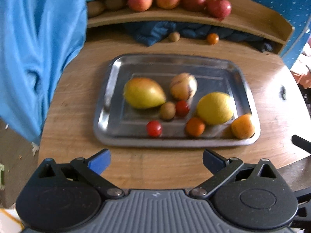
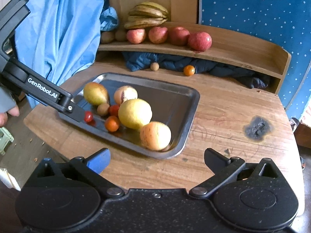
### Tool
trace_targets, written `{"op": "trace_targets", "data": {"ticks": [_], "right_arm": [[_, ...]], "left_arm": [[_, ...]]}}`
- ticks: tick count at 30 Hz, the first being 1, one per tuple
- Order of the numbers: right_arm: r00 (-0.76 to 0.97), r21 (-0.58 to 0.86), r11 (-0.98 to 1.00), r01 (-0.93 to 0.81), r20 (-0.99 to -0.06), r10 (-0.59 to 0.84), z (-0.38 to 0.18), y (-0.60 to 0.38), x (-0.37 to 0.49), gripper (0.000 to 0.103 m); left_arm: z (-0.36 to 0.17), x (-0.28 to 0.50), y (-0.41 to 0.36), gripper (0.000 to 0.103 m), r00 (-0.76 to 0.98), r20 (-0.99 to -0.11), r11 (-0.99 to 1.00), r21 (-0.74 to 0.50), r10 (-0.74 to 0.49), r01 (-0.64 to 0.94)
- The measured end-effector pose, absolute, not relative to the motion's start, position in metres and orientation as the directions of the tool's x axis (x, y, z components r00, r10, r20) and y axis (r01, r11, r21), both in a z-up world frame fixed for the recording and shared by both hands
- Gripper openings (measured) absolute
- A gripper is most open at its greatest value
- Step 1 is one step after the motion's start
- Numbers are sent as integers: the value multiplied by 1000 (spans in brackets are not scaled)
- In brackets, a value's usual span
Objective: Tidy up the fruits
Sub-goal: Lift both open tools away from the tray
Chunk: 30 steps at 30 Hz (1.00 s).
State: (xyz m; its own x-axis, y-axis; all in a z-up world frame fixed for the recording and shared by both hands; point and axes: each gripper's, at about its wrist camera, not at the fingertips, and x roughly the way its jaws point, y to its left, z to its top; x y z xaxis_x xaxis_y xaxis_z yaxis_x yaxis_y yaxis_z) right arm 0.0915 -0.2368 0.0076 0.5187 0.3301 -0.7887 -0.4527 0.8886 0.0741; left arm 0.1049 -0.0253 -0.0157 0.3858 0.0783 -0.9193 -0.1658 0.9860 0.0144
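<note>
A steel tray point(image 1: 175, 58) lies on the round wooden table and holds a mango point(image 1: 143, 93), a striped pale fruit point(image 1: 183, 86), a lemon point(image 1: 214, 107), a small brown fruit point(image 1: 167, 110), two red tomatoes point(image 1: 154, 128), a small orange fruit point(image 1: 195, 126) and a bigger orange one point(image 1: 243, 126). My left gripper point(image 1: 156, 160) hovers open over the table before the tray's near rim, nothing between its fingers. My right gripper point(image 2: 156, 160) is open and empty too, near the tray's corner point(image 2: 175, 151). In the right wrist view, a left finger point(image 2: 73, 112) reaches over the tray's left edge beside a tomato point(image 2: 88, 116).
A curved wooden shelf point(image 2: 243, 46) behind the tray carries several apples point(image 2: 200, 40), bananas point(image 2: 147, 15) and brown fruits point(image 2: 107, 36). Under it lie dark blue cloth point(image 2: 194, 62), a loose brown fruit point(image 2: 154, 66) and an orange tomato point(image 2: 189, 70). Light blue fabric point(image 2: 58, 29) hangs left. A burn mark point(image 2: 257, 129) is right.
</note>
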Motion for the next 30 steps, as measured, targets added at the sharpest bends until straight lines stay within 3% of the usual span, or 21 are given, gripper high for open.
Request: {"op": "trace_targets", "data": {"ticks": [9,30], "right_arm": [[482,72,871,-486,-809,336,4,-245,86,102],[460,41,878,-476,-839,289,-3,-227,104,102]], "left_arm": [[-22,85,-21,102,337,-932,972,57,134,-230],[-33,95,19,102,320,-939,966,39,122,-254]]}}
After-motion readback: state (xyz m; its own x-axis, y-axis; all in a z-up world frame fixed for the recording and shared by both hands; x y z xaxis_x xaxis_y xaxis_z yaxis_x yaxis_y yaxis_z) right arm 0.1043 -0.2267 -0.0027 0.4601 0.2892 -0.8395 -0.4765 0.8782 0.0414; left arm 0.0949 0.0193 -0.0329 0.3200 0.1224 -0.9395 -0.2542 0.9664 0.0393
